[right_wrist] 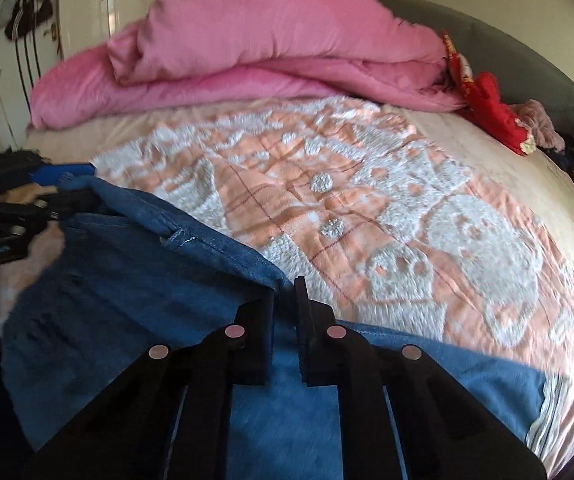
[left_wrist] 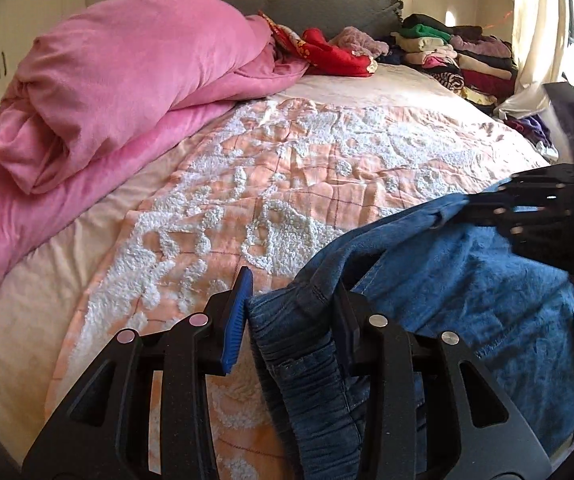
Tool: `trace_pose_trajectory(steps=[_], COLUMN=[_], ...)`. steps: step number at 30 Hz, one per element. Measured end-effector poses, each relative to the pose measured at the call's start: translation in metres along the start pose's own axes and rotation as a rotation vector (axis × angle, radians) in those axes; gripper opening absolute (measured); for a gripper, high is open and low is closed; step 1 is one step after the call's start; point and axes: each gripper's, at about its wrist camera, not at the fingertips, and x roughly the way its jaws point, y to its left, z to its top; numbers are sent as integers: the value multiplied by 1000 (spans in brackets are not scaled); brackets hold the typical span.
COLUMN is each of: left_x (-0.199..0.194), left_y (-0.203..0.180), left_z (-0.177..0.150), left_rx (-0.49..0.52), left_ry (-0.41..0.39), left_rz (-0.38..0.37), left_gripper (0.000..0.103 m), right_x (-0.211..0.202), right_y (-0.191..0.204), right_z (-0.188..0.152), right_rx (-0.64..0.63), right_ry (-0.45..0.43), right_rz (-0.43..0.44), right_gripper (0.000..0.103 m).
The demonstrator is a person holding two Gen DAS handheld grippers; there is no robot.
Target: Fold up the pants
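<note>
We hold the pants point(left_wrist: 467, 288) by their top edge over the near side of the bed point(left_wrist: 307, 168); they are blue denim with a soft fleece lining that shows on the inside. In the left wrist view, the left gripper point(left_wrist: 287, 312) has its fingers rather wide apart, and the thick elastic waistband passes between them. The blue pad of one finger point(left_wrist: 239, 312) stands a little apart from the cloth, so we cannot tell if this grip is really firm. In the right wrist view, the right gripper point(right_wrist: 285, 320) has its fingers narrow, closed on the denim edge at the other side of the waist.

We judge this cloth to be heavy for clothing and quite limp, so it will hang and sag between our two grippers. The lining is thick, so every fold will be bulky and may spring open. The waistband and the seams are the firmest parts, and we think they are the best places to take hold. The pink quilt point(left_wrist: 127, 80) and the stack of clothes point(left_wrist: 459, 56) lie well apart from the pants.
</note>
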Motion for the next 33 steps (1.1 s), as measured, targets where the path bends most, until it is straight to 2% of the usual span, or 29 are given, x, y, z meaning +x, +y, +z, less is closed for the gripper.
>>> trace_pose_trajectory(steps=[8, 13, 19, 27, 33], left_x=[-23, -45, -74, -93, -93], left_y=[-12, -19, -22, -27, -31], left_z=[-5, -12, -37, -74, -92], left_rx=[46, 69, 83, 119, 144], left_ry=[-37, -64, -69, 3, 69], left_rz=[-21, -20, -40, -25, -31], left_gripper=[31, 31, 31, 31, 33], right_x=[-58, -95, -125, -144, -138], right_y=[9, 30, 66, 123, 141], right_z=[-27, -51, -81, -121, -148], right_rx=[96, 113, 108, 62, 64], right_ry=[-90, -131, -146, -117, -58], right_rz=[26, 63, 126, 178, 190], right_gripper=[8, 8, 8, 8, 8])
